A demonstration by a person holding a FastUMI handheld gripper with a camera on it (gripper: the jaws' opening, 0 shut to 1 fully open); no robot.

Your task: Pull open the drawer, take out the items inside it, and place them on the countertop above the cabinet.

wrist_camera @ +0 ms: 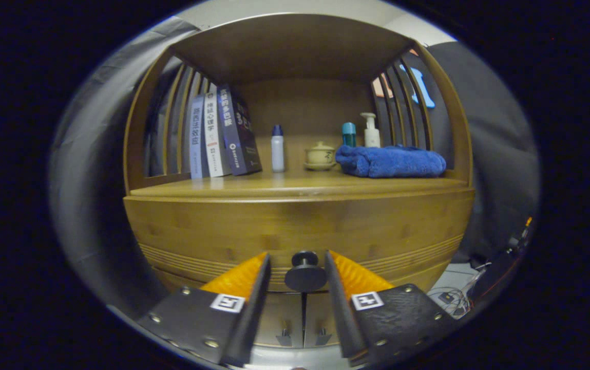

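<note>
Fingers of my gripper (300,264) stand apart, straddling the round black drawer knob (305,271) on the wide bamboo drawer front (295,226), a gap on each side, nothing clamped yet. I'd say close squarely on the knob's stem, then draw straight back, no twisting. Drawer sits shut just under the wooden countertop (295,186); its long axis runs side to side, knob pointing out at me.
</note>
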